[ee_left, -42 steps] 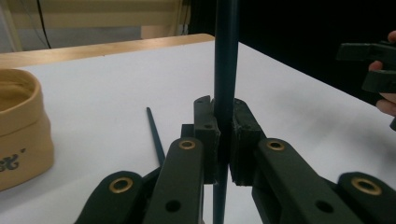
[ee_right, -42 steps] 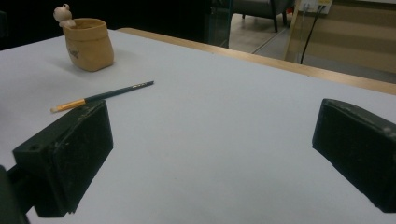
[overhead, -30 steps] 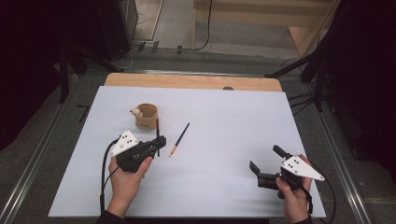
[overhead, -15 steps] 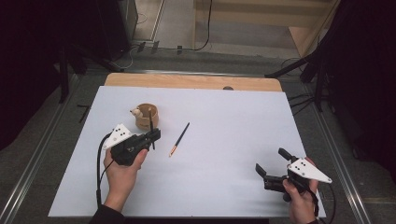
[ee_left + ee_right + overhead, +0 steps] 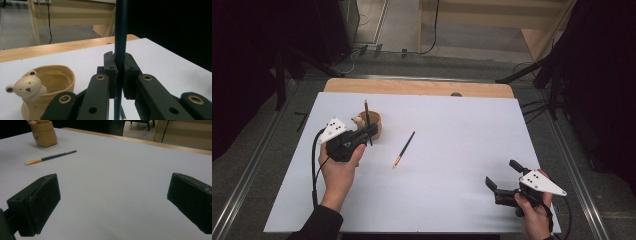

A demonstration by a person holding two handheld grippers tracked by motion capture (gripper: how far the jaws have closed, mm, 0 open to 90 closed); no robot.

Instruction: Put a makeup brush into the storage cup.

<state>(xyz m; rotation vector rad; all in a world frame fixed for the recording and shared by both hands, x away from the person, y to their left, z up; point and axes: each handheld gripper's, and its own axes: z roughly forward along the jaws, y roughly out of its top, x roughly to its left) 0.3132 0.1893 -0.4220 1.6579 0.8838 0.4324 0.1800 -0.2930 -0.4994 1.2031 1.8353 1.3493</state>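
- Left gripper (image 5: 368,131): fingers pinching an upright pencil (image 5: 121,37); it may pivot and miss the bear cup (image 5: 51,86) just beside.
- Right gripper (image 5: 504,186): fingers spread, idle.

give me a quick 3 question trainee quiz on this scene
1. True or false: the left hand-held gripper holds a pencil upright.
2. What lies flat on the table? A) a second pencil B) a spoon C) a cloth
3. What animal figure sits on the cup?

Key: 1 true. 2 A. 3 a bear.
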